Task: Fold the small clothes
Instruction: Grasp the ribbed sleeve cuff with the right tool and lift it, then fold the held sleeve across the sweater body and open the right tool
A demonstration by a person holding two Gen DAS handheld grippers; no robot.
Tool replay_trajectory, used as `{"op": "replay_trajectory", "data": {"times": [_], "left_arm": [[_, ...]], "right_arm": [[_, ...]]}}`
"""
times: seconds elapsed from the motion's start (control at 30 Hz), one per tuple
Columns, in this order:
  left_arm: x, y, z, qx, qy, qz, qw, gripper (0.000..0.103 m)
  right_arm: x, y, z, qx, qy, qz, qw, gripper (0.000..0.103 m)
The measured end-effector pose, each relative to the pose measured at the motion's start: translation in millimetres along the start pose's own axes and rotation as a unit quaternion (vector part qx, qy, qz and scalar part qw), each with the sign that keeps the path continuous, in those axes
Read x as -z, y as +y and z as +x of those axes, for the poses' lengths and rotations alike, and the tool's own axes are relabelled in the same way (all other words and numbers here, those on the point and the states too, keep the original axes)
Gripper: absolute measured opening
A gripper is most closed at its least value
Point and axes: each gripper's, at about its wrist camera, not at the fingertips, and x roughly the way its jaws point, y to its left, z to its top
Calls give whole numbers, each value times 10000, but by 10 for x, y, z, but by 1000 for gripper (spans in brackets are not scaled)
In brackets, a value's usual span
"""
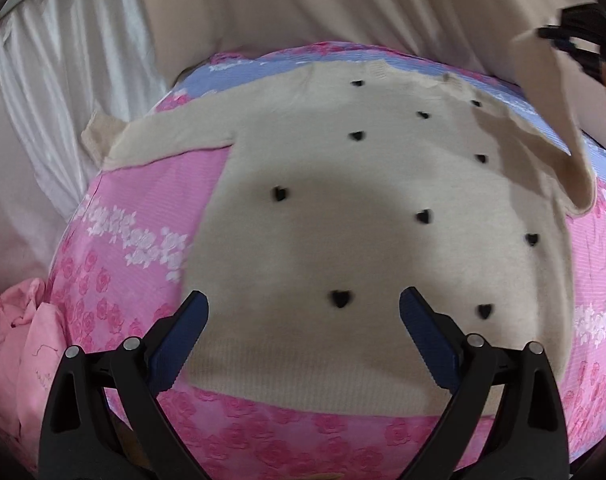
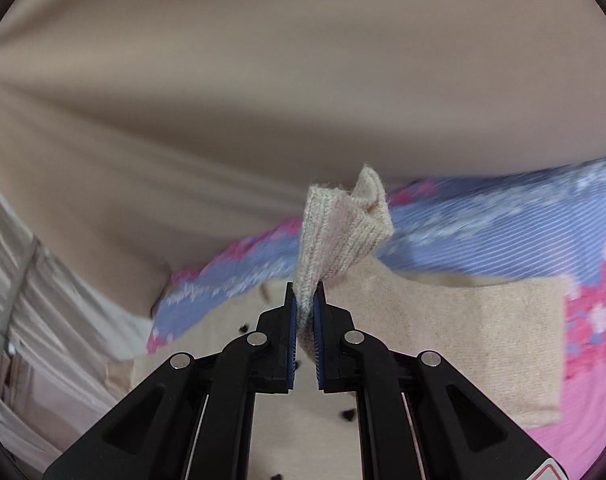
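A small cream knit sweater (image 1: 343, 216) with little black hearts lies flat on a pink and blue flowered cloth (image 1: 135, 240). Its left sleeve (image 1: 143, 140) lies stretched out to the left. My left gripper (image 1: 303, 304) is open and empty, hovering above the sweater's hem. My right gripper (image 2: 305, 296) is shut on the ribbed cuff (image 2: 339, 232) of the right sleeve and holds it lifted above the sweater body (image 2: 303, 420). In the left wrist view the lifted right sleeve (image 1: 559, 152) rises toward the right gripper (image 1: 575, 40) at the top right.
A beige curtain (image 1: 303, 0) hangs behind the surface, with white drapes (image 1: 63, 60) to the left. A crumpled pink garment (image 1: 19, 340) lies at the left edge. The flowered cloth (image 2: 503, 216) also shows in the right wrist view.
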Motion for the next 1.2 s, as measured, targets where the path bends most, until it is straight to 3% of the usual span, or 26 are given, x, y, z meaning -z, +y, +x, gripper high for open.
{"op": "replay_trajectory", "data": {"times": [0.23, 0.33, 0.47, 0.57, 0.63, 0.7, 0.77, 0.8, 0.9, 1.0, 1.13, 1.17, 1.2], "left_arm": [[67, 701, 218, -230, 95, -299, 9992, 94], [67, 992, 304, -260, 131, -465, 9985, 94], [-7, 1374, 410, -36, 122, -870, 9961, 94], [-148, 1720, 521, 229, 88, -1458, 9890, 94], [-301, 1937, 658, 380, 56, -1845, 9821, 94], [-482, 2133, 822, 394, -18, -2084, 9772, 94], [-680, 2359, 1003, 307, -123, -2368, 9710, 94], [-794, 2514, 1110, 267, -193, -2593, 9652, 94], [-1025, 2924, 1388, 129, -344, -3163, 9480, 94], [-1232, 3330, 1747, -97, -456, -3615, 9312, 94], [-1462, 3683, 2187, -861, -529, -3616, 9268, 94], [-1509, 3721, 2269, -992, -523, -3540, 9285, 91], [-1543, 3739, 2333, -1078, -525, -3434, 9315, 80]], "right_arm": [[585, 642, 1234, 333, 767, -282, 9961, 7], [862, 781, 1533, 619, 905, -356, 9933, 7], [1117, 782, 1832, 922, 979, -490, 9897, 7], [1194, 893, 1924, 990, 908, -637, 9889, 7], [1252, 950, 2047, 1105, 1053, -806, 9850, 14], [1255, 1000, 2152, 1288, 1206, -1005, 9792, 14], [1286, 1101, 2050, 1552, 1084, -1348, 9726, 21], [1311, 1141, 1954, 1638, 1018, -1452, 9704, 30], [1480, 1209, 1471, 1565, 605, -1558, 9734, 45], [1801, 1194, 1014, 1362, 620, -1678, 9744, 48], [2223, 1040, 596, 1263, 1048, -1575, 9738, 48], [2304, 998, 524, 1268, 1179, -1541, 9728, 48], [2377, 953, 461, 1342, 1274, -1500, 9712, 48]]}}
